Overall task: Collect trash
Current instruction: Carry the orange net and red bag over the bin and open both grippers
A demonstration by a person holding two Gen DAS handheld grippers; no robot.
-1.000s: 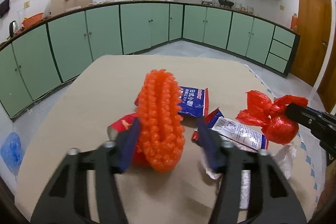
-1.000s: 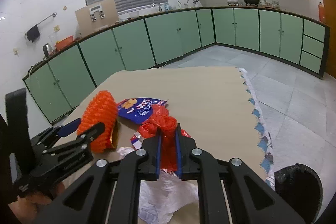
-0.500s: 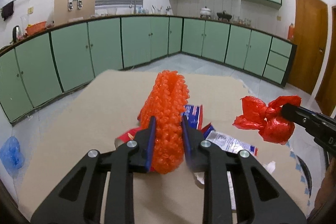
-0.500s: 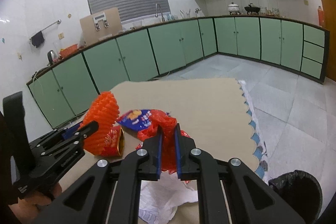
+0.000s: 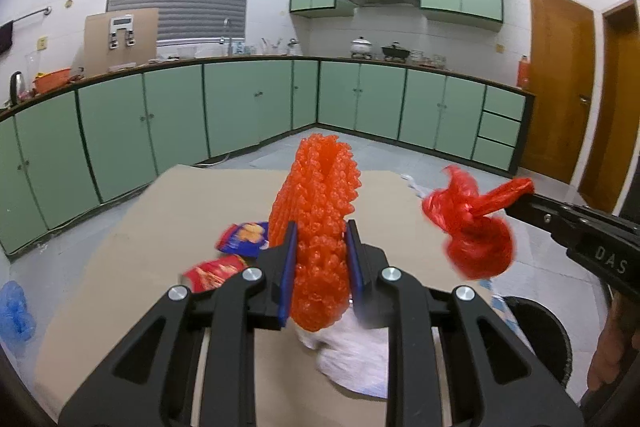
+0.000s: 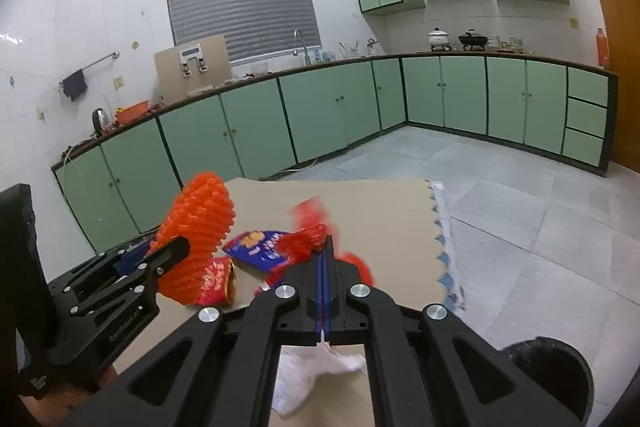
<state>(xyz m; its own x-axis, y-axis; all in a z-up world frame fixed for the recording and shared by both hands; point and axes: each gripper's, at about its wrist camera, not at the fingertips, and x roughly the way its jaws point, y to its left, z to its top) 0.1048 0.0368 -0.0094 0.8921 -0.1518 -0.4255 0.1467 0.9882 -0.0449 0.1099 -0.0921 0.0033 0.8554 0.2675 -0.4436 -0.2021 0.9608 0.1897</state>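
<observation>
An orange foam fruit net [image 5: 320, 227] stands upright in the left wrist view, and my left gripper [image 5: 321, 247] is shut on its lower half, holding it above the brown table [image 5: 160, 227]. To the right hangs a knotted red plastic bag [image 5: 476, 239], pinched at its twisted end by my right gripper [image 5: 532, 199]. In the right wrist view the right gripper [image 6: 325, 247] is shut tight on the red bag [image 6: 308, 243], which is blurred. The orange net [image 6: 196, 227] shows at the left in the left gripper [image 6: 160, 255].
On the table lie a blue snack packet [image 5: 244, 235], a crushed red can [image 5: 212, 273] and a white plastic bag [image 5: 356, 359]. A black bin [image 6: 548, 367] stands on the floor at the lower right. A blue bag [image 5: 14, 311] lies on the floor at the left.
My left gripper closed on the orange net and lifted it off the table. The right gripper rose with the red bag and pinched tighter.
</observation>
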